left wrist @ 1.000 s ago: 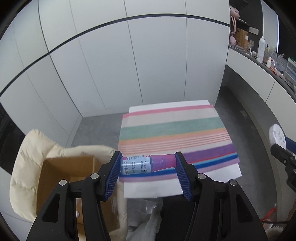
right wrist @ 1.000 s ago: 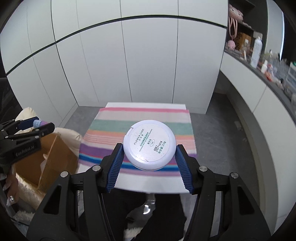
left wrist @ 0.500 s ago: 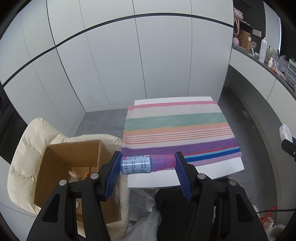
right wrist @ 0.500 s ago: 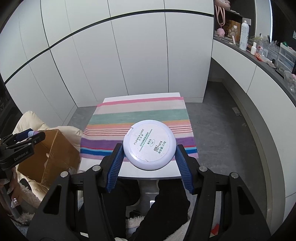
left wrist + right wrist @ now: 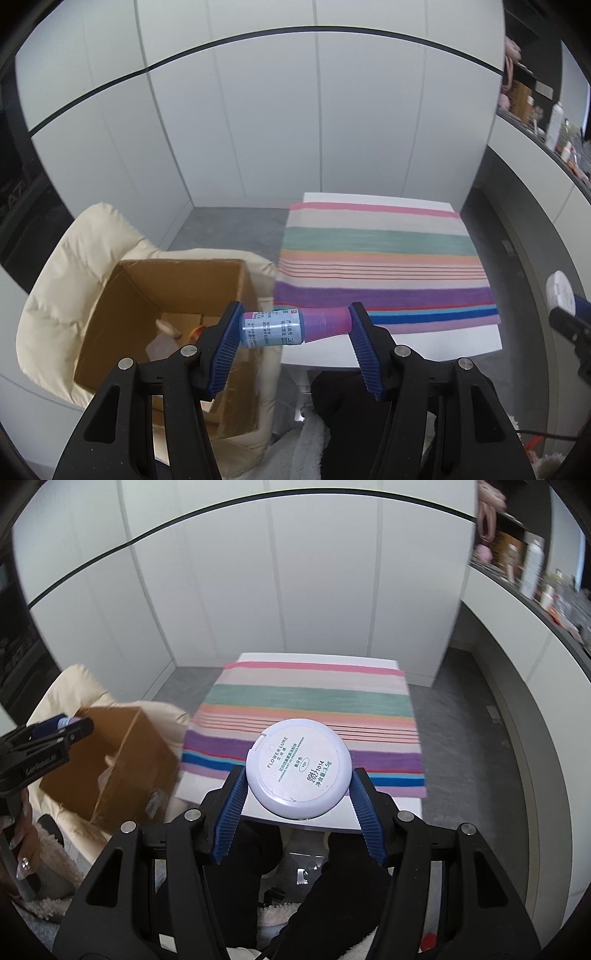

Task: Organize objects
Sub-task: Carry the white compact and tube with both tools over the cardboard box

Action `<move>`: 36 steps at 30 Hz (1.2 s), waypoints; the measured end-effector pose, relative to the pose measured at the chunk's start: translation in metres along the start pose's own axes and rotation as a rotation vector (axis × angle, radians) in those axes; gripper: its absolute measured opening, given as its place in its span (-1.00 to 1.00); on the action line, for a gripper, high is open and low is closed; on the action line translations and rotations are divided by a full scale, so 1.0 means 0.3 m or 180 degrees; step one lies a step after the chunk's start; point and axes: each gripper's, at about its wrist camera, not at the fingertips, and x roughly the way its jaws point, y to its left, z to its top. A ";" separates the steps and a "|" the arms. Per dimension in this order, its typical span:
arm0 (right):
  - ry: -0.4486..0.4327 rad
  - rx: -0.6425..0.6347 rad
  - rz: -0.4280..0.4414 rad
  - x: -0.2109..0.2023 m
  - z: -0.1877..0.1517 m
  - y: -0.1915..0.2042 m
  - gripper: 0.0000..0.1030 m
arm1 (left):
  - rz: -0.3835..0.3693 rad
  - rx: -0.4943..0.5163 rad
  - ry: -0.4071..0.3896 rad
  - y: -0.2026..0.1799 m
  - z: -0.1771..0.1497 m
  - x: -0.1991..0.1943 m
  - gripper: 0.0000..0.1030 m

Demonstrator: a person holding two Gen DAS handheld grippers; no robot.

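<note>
My left gripper (image 5: 295,328) is shut on a small blue bottle with a pink cap (image 5: 291,326), held lengthwise between the blue pads. It hangs over the right rim of an open cardboard box (image 5: 166,295) that sits on a cream padded chair (image 5: 66,280). My right gripper (image 5: 298,771) is shut on a round white compact (image 5: 298,768), label side up, above the near edge of the striped cloth (image 5: 306,701). In the right wrist view the left gripper (image 5: 55,734) shows at the far left beside the cardboard box (image 5: 122,760).
The striped cloth (image 5: 380,266) covers a small white table (image 5: 388,343). Several items lie on the box floor. White cabinet panels stand behind. A counter with bottles (image 5: 554,125) runs along the right. A person's dark legs are below the grippers.
The left gripper has carried the bottle leftward from over the table to over the box. The right gripper with the compact has drifted left, and the box now shows closer in its view.
</note>
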 end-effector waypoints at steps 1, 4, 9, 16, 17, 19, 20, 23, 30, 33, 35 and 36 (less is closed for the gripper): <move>0.0005 -0.0045 0.0038 0.005 0.001 0.025 0.15 | 0.0015 -0.0032 0.0006 0.020 -0.005 -0.002 0.14; 0.0040 -0.0221 0.0186 0.030 -0.001 0.121 0.15 | 0.0094 -0.0131 0.0012 0.082 -0.029 -0.010 0.14; 0.0121 -0.0559 0.0442 0.071 -0.016 0.301 0.15 | 0.0266 -0.0328 0.0044 0.211 -0.083 -0.021 0.14; 0.0201 -0.1021 0.0789 0.101 -0.049 0.560 0.15 | 0.0562 -0.0681 0.0144 0.416 -0.179 -0.037 0.14; 0.0208 -0.1069 0.0825 0.102 -0.053 0.587 0.15 | 0.0601 -0.0738 0.0166 0.446 -0.194 -0.038 0.14; 0.0225 -0.1176 0.0910 0.105 -0.061 0.651 0.15 | 0.0673 -0.0840 0.0212 0.501 -0.223 -0.036 0.14; 0.0235 -0.1234 0.0958 0.109 -0.065 0.689 0.15 | 0.0699 -0.0876 0.0229 0.519 -0.235 -0.035 0.14; 0.0254 -0.1363 0.1053 0.116 -0.077 0.772 0.15 | 0.0751 -0.0997 0.0283 0.580 -0.265 -0.025 0.14; 0.0325 -0.1512 0.1145 0.178 -0.064 0.893 0.15 | 0.0851 -0.1071 0.0278 0.634 -0.252 0.036 0.14; 0.0379 -0.1505 0.1160 0.229 -0.040 0.921 0.15 | 0.0851 -0.1099 0.0318 0.654 -0.239 0.092 0.14; 0.0425 -0.1492 0.1155 0.266 -0.019 0.943 0.15 | 0.0872 -0.1127 0.0355 0.674 -0.226 0.133 0.14; 0.0431 -0.1498 0.1169 0.288 -0.008 0.959 0.15 | 0.0898 -0.1134 0.0362 0.684 -0.218 0.152 0.14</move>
